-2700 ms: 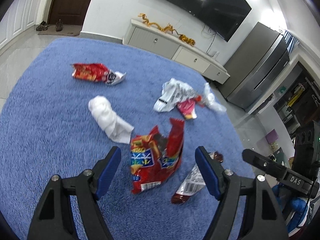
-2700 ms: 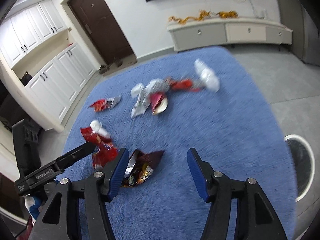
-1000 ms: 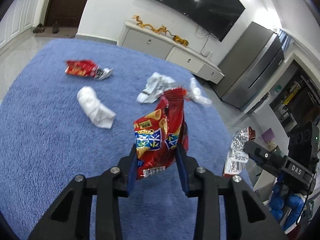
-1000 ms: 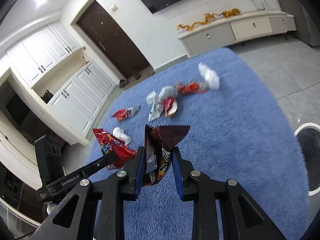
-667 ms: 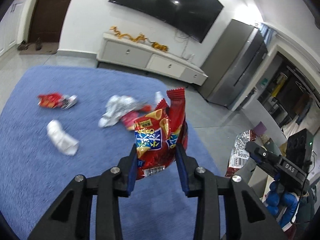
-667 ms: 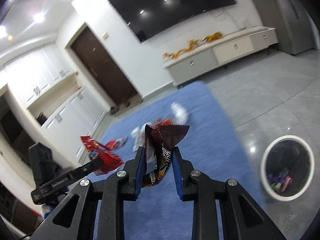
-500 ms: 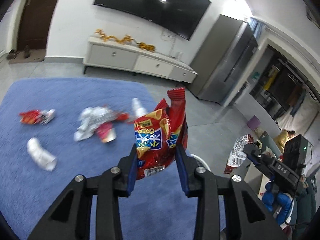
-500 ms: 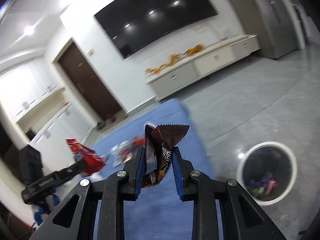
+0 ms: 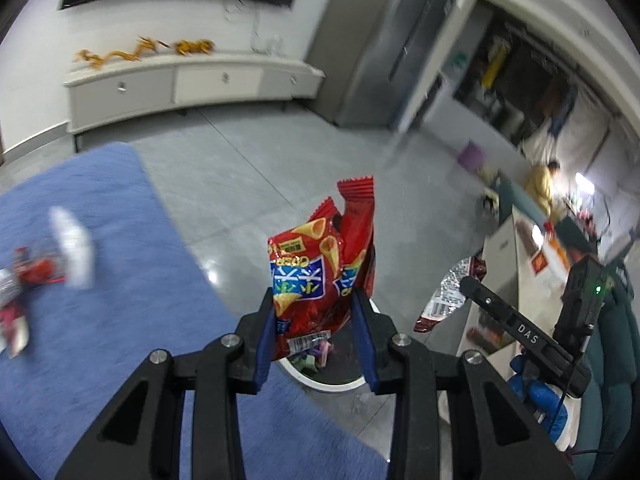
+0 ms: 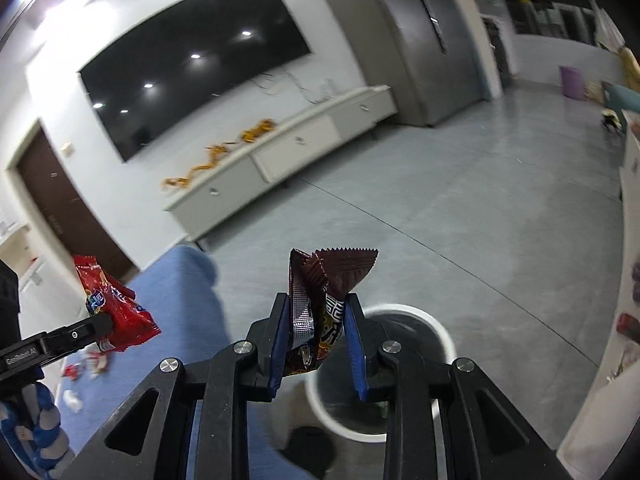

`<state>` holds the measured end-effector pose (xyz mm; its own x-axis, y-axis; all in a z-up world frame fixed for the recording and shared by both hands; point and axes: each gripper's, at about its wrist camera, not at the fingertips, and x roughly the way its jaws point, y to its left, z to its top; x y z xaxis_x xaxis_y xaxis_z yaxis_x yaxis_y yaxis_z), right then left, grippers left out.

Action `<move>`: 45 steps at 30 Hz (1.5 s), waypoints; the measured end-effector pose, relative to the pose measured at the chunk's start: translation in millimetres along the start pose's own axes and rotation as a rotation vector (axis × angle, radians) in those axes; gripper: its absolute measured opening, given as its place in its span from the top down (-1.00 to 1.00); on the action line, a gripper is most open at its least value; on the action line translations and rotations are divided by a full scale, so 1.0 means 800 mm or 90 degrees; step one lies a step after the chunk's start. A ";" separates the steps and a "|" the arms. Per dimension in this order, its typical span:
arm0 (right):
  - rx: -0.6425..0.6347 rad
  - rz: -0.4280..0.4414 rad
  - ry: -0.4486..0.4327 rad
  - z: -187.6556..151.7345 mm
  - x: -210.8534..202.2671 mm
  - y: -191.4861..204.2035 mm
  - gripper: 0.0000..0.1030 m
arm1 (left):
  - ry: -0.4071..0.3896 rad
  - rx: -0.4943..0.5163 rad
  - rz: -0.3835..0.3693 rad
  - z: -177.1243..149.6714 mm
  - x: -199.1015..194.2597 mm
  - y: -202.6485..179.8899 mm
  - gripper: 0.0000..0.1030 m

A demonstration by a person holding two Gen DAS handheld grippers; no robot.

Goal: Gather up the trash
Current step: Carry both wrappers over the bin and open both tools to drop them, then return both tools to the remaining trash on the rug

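My left gripper (image 9: 316, 316) is shut on a red snack bag (image 9: 320, 264) and holds it upright above a white-rimmed trash bin (image 9: 320, 380) that has wrappers inside. My right gripper (image 10: 316, 332) is shut on a dark brown wrapper (image 10: 320, 300) and holds it over the same bin (image 10: 436, 332). The red bag also shows at the left of the right wrist view (image 10: 114, 312). The brown wrapper also shows in the left wrist view (image 9: 448, 296).
A blue rug (image 9: 100, 280) at the left carries more trash: a white wad (image 9: 74, 246) and red wrappers (image 9: 34, 274). A white TV cabinet (image 9: 180, 84) stands at the far wall. A grey fridge (image 9: 384, 56) and a counter (image 9: 520, 272) are at the right.
Both grippers have swung right, from over the rug to over the trash bin on the grey floor, still holding their wrappers.
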<state>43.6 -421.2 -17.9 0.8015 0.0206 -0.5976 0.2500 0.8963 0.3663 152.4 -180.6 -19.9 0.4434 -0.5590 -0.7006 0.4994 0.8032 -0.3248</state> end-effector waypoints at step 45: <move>0.019 -0.052 -0.018 0.002 -0.028 -0.005 0.04 | -0.009 -0.019 -0.003 -0.015 0.023 -0.021 -0.28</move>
<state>25.6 -426.3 -5.1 0.7927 -0.0658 -0.6060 0.3313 0.8810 0.3377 143.1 -202.0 -34.6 0.4514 -0.5658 -0.6900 0.4795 0.8059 -0.3472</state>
